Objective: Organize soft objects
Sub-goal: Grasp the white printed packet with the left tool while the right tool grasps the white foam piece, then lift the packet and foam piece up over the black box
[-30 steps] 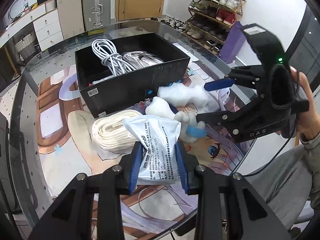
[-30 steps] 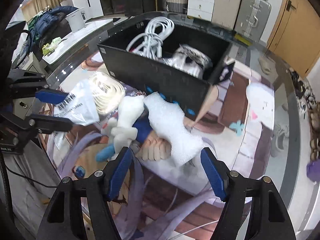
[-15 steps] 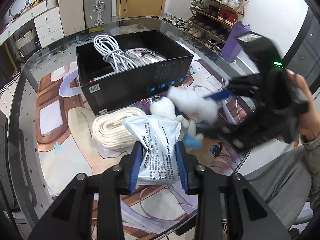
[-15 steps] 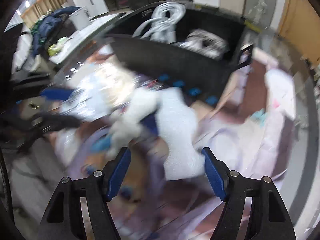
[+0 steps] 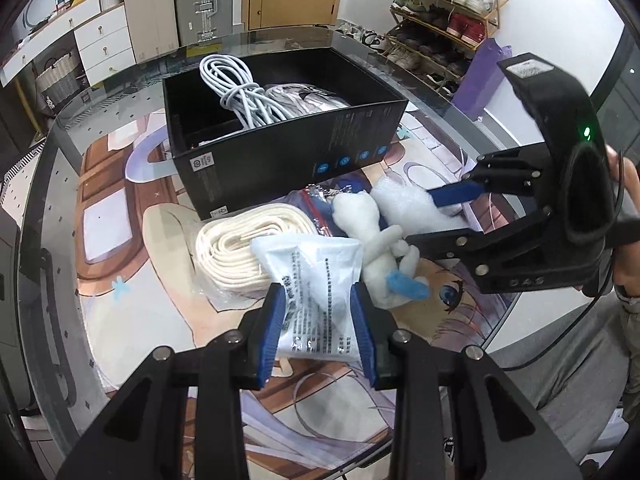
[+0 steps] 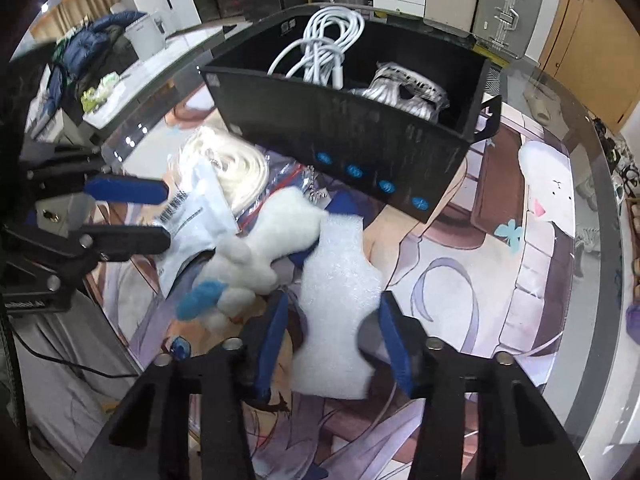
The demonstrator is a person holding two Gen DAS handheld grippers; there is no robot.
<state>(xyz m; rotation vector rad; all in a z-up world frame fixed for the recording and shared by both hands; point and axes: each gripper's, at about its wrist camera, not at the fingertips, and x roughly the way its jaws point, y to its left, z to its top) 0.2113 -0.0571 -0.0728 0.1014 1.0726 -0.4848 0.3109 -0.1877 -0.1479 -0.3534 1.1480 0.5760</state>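
Glass covers the round table [image 5: 60, 184], with a cartoon print mat under it; drawers and suitcases stand behind at the left, a shoe rack at the right. From the left, a white rope coil [image 5: 240, 248] lies before the black box [image 5: 280, 160], and the left gripper [image 5: 320, 330] is clamped on a white packet [image 5: 320, 280]. Right of a plush toy [image 6: 272, 248], the right gripper [image 6: 332, 344] has just been closing on the foam piece [image 6: 336, 292], near the table's edge.
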